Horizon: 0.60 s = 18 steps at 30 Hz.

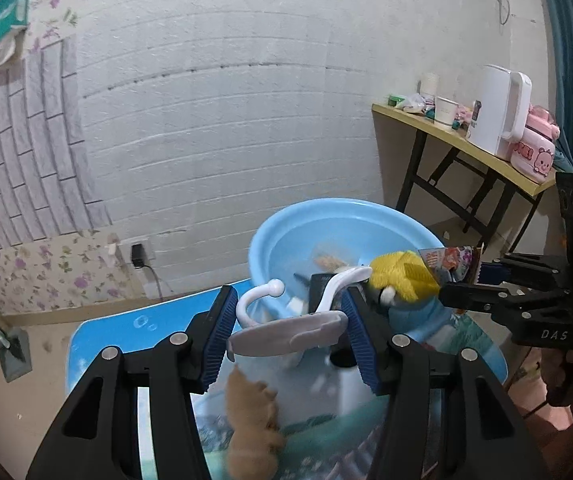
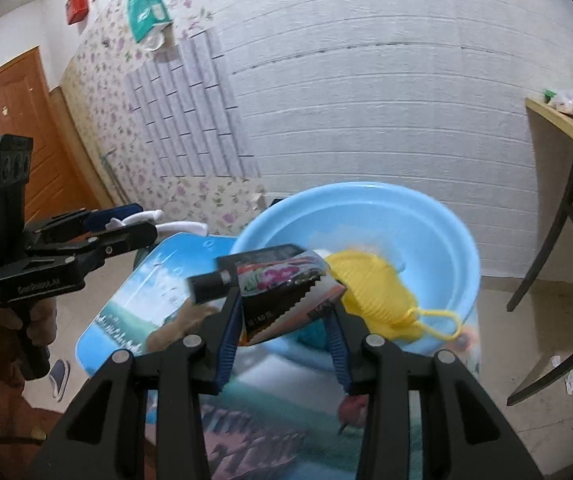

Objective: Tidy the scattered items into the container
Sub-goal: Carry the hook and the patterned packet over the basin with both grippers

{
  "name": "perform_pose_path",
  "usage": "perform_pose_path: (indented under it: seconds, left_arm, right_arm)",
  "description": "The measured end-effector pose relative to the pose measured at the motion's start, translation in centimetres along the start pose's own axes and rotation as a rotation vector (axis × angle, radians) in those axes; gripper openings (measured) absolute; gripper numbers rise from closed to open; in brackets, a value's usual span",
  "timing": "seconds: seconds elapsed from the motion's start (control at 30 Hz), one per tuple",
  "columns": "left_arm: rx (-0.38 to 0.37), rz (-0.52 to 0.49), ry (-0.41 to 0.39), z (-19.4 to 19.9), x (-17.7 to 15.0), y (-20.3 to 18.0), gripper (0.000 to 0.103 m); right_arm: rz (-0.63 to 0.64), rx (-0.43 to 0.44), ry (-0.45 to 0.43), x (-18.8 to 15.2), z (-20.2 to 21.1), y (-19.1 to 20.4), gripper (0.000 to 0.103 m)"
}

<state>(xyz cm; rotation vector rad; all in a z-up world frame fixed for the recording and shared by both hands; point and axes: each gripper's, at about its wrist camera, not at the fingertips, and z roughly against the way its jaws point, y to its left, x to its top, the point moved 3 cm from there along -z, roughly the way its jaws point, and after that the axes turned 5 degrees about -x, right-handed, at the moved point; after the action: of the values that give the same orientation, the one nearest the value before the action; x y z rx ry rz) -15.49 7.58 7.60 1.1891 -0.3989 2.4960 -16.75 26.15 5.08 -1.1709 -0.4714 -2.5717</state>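
A low table [image 2: 126, 320] with a printed landscape top carries a light blue basin [image 2: 438, 240], a yellow knitted piece [image 2: 374, 296] lying inside it. Both tongs tilt downward toward it: the left gripper [image 1: 286, 330] clamps a white plastic hook [image 1: 286, 332], while the right gripper [image 2: 282, 320] pinches a colourful snack packet [image 2: 282, 296].

The tan plush toy [image 1: 252, 428] on the printed tabletop is smeared by motion blur and partly hidden behind the black gripper fingers [image 1: 158, 400]. Inside the light-blue plastic basin [image 2: 438, 232], the contents are too blurred to identify. The wooden side table [image 2: 566, 128] is cut off by the picture's right edge.
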Motion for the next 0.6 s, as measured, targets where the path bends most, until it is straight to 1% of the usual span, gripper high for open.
perform_pose_path:
  seconds: [0.1, 0.23, 0.43, 0.6]
  left_arm:
    - [-0.022, -0.002, 0.026, -2.4, 0.9, -0.4, 0.054]
    - [-0.032, -0.004, 0.063, -5.1, 1.6, -0.5, 0.054]
    - [-0.027, -0.027, 0.106, -8.8, 1.9, -0.4, 0.054]
    - [-0.049, -0.032, 0.130, -10.4, 1.6, -0.6, 0.054]
  right_arm:
    - [-0.016, -0.007, 0.014, 0.4, -1.1, -1.1, 0.039]
    - [-0.039, -0.003, 0.026, 0.8, -2.7, -2.1, 0.039]
    - [-0.024, 0.014, 0.038, 1.4, -4.4, -1.9, 0.039]
    - [0.001, 0.011, 0.027, 1.6, -5.3, -1.8, 0.039]
